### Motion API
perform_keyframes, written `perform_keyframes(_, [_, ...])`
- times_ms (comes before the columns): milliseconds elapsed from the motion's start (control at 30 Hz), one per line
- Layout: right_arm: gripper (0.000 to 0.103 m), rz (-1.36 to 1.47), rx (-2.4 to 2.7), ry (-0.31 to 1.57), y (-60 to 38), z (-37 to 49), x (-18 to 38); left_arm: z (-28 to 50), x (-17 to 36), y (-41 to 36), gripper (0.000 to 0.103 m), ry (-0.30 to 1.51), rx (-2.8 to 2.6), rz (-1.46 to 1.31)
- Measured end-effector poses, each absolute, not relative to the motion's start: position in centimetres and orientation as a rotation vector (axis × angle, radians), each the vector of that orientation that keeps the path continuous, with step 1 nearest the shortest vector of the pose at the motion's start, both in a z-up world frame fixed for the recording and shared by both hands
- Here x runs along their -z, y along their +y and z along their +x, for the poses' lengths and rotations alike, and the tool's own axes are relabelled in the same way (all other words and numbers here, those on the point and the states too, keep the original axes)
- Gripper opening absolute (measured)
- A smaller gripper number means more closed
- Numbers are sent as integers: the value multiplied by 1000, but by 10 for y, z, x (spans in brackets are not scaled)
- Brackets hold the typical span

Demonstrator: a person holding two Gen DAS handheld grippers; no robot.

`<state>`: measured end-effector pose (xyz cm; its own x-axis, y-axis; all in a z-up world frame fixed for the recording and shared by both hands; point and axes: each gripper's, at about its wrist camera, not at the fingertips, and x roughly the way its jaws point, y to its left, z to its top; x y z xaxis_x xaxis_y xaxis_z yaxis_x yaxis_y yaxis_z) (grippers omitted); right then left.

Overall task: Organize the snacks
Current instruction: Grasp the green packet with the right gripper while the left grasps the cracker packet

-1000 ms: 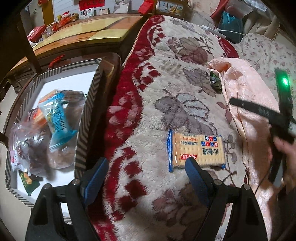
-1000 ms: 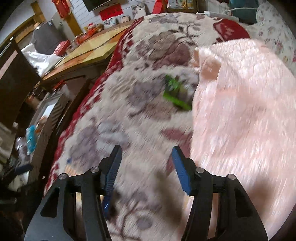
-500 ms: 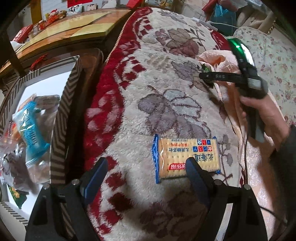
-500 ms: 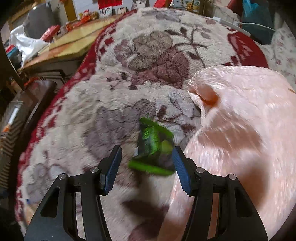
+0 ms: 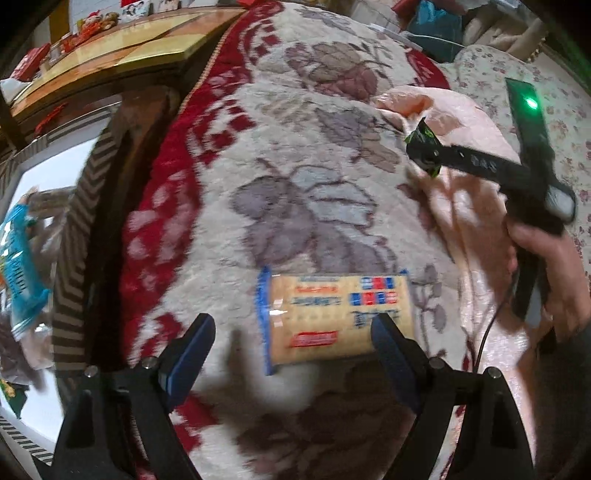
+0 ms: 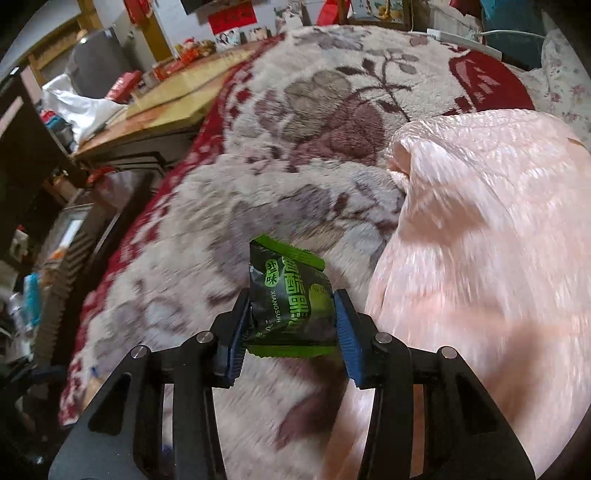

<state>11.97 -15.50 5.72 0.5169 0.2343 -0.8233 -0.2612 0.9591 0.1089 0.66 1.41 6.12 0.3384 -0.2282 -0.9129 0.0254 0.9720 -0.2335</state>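
A plush floral blanket in cream and red covers the bed beside a pink quilt, with a glossy wooden table and red wall decorations behind.

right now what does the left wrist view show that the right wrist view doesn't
Only the left wrist view shows the yellow cracker pack lying flat on the blanket, between the open left gripper fingers, plus the person's hand holding the right gripper from outside.

Only the right wrist view shows the right gripper shut on the green snack packet closely enough to see its print.

Both show the floral blanket, the pink quilt, the green packet and the striped-edged tray holding other snacks at the left.
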Motion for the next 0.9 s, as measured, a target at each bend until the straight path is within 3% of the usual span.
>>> perform_keyframes(300, [43, 21, -333, 962, -169, 58, -71, 9, -59, -18, 93, 1233, 223, -142])
perform_keyframes(633, [43, 71, -360, 966, -172, 47, -67, 16, -58, -5, 94, 1241, 177, -123])
perform_keyframes(900, [43, 108, -365, 975, -176, 46, -63, 26, -70, -32, 95, 1222, 541, 192])
